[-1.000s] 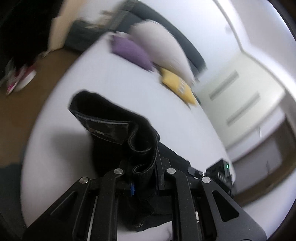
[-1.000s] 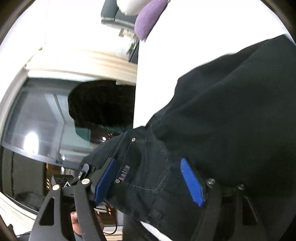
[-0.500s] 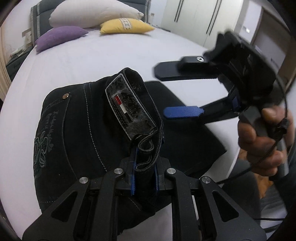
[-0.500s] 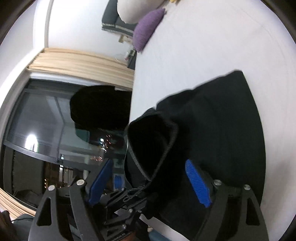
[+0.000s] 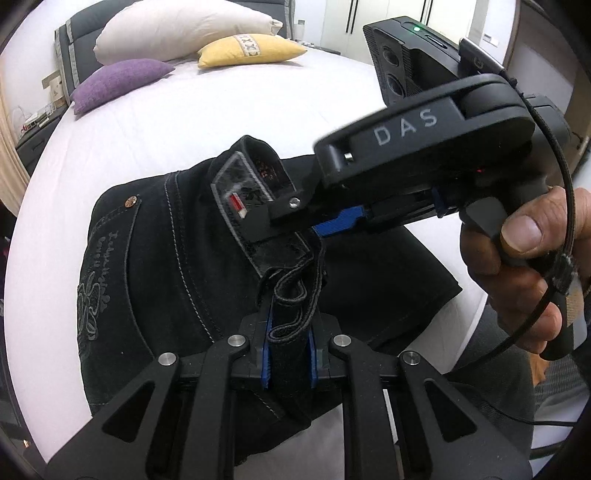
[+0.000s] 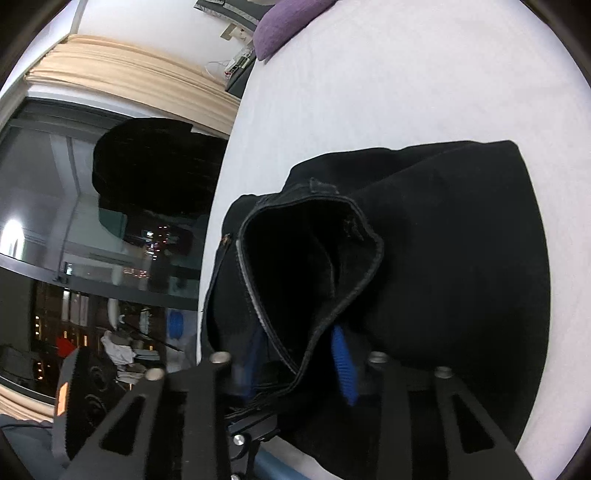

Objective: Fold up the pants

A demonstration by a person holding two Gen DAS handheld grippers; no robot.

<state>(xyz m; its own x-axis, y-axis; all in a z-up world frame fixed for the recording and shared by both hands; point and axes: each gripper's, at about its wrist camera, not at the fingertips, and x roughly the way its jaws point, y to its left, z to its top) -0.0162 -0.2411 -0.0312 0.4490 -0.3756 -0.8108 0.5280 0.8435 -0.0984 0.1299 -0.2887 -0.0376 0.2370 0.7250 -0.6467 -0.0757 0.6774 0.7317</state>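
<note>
Black pants [image 5: 155,258] lie folded near the edge of a white bed [image 5: 221,110]. My left gripper [image 5: 288,354] is shut on a raised loop of their waistband [image 5: 251,192], the one with the label. A hand [image 5: 517,258] brings my right gripper [image 5: 291,221] in from the right onto that same loop. In the right wrist view the waistband [image 6: 310,258] stands open like a mouth between the right gripper's [image 6: 295,354] blue pads [image 6: 341,354]. Those jaws are closing around it, and I do not see both pads pressing. The pants [image 6: 443,240] spread out beyond.
A purple pillow [image 5: 118,79], a white pillow [image 5: 177,29] and a yellow pillow [image 5: 251,50] lie at the head of the bed. A dark window [image 6: 55,184] and beige curtain [image 6: 129,70] run along the bed's side. The bed's edge is close beneath both grippers.
My left gripper swung round with the waistband and now holds still over the folded pants. The right gripper let go of the pants, came to the raised waistband and narrowed its jaws around it.
</note>
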